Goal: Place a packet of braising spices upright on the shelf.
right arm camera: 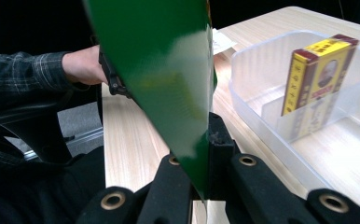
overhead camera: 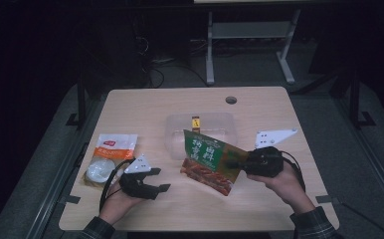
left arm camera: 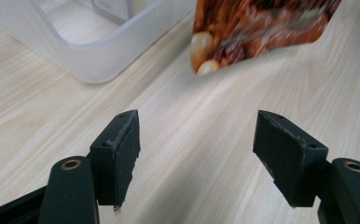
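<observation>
A green snack pouch (overhead camera: 210, 159) with a red-brown food picture is held tilted in front of a clear plastic bin (overhead camera: 172, 144). My right gripper (overhead camera: 235, 163) is shut on the pouch's right edge. In the right gripper view its jaws pinch the green pouch (right arm camera: 164, 70) at the gripper (right arm camera: 201, 154). A yellow box (overhead camera: 196, 123) stands upright inside the bin, and it also appears as the yellow box (right arm camera: 318, 79) behind a divider. My left gripper (overhead camera: 157, 179) rests open on the table to the pouch's left, nothing between its jaws (left arm camera: 197, 140). Ahead of it are the pouch's lower corner (left arm camera: 257, 28) and the bin (left arm camera: 89, 56).
A white and orange packet (overhead camera: 113, 147) lies at the table's left, with a round white item (overhead camera: 99, 171) on its near end. A cable hole (overhead camera: 231, 100) sits near the far edge. The person's other hand (right arm camera: 82, 65) is beyond the pouch.
</observation>
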`<action>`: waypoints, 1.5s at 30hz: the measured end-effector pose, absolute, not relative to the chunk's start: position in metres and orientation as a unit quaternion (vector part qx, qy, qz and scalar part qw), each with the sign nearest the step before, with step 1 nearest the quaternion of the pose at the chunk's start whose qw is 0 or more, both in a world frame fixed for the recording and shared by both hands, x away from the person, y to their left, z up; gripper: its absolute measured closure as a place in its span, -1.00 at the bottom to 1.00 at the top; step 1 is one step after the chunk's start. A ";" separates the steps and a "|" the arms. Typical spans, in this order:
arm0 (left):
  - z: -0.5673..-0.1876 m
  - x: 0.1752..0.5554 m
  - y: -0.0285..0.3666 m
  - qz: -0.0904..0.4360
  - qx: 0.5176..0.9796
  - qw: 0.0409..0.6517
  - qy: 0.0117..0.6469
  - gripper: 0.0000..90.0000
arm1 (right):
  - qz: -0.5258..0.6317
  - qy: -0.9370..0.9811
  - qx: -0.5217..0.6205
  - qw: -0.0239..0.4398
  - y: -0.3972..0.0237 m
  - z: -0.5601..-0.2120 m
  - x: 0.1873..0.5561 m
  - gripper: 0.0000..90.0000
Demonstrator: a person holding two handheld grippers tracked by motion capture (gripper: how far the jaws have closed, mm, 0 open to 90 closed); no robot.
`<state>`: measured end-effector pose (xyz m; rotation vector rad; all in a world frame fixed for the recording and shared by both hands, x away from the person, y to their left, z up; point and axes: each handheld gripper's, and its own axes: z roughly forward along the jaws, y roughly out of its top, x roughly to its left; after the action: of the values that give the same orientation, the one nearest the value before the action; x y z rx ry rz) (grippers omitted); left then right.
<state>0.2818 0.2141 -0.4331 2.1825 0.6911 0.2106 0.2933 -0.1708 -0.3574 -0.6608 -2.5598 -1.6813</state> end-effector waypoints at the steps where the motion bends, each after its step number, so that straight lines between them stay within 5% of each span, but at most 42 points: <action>1: -0.434 0.282 0.214 0.082 0.866 0.409 0.276 -0.32 | -0.537 -0.817 -0.211 0.005 -0.173 -0.357 0.294 0.99; 24: -0.441 0.285 0.211 0.094 0.879 0.393 0.253 -0.46 | -0.543 -0.795 -0.263 -0.072 -0.221 -0.323 0.299 0.99; 45: -0.445 0.286 0.209 0.093 0.883 0.385 0.253 -0.49 | -0.566 -0.760 -0.297 -0.120 -0.215 -0.300 0.339 0.99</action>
<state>0.2856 0.2090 -0.4447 2.2491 0.6446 0.2364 0.3394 -0.2153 -0.3001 -1.0125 -2.5881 -1.9276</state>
